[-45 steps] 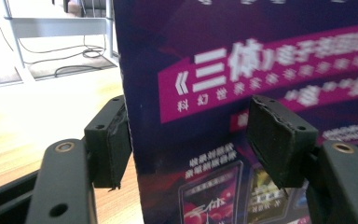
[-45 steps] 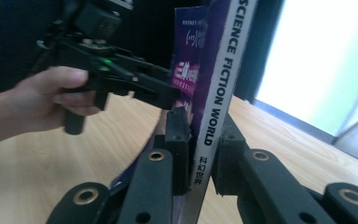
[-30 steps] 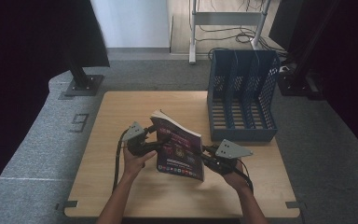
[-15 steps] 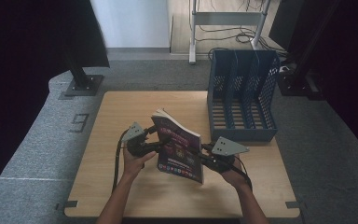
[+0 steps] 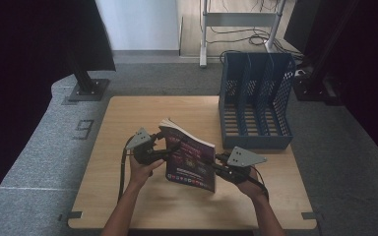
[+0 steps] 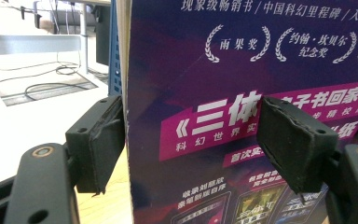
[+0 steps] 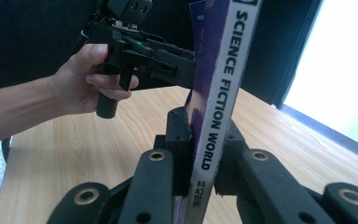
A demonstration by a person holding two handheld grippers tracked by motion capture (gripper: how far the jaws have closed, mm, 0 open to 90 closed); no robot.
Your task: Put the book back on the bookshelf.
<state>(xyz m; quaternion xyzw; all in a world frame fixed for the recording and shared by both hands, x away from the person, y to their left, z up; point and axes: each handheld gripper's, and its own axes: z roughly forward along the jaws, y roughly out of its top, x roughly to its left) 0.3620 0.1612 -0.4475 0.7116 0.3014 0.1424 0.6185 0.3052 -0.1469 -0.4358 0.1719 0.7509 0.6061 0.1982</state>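
A paperback book (image 5: pixel 189 157) with a purple cover stands upright over the wooden table (image 5: pixel 142 113), its spine towards my right. My right gripper (image 5: pixel 216 167) is shut on the lower part of the spine (image 7: pixel 223 84), one pad on each side (image 7: pixel 205 135). My left gripper (image 5: pixel 170 147) is at the book's opposite edge with its jaws wide apart. In the left gripper view the cover (image 6: pixel 205 70) faces the camera. One pad (image 6: pixel 98 144) sits beside the page edge and the other pad (image 6: pixel 293 140) lies in front of the cover. The left gripper (image 7: pixel 186 70) reaches the cover from the far side.
A blue slotted file rack (image 5: pixel 256 105) stands at the table's far right, its slots open towards the top. A black stand base (image 5: pixel 86 88) sits on the grey floor beyond the table's left corner. Bare tabletop lies far left and near the front edge.
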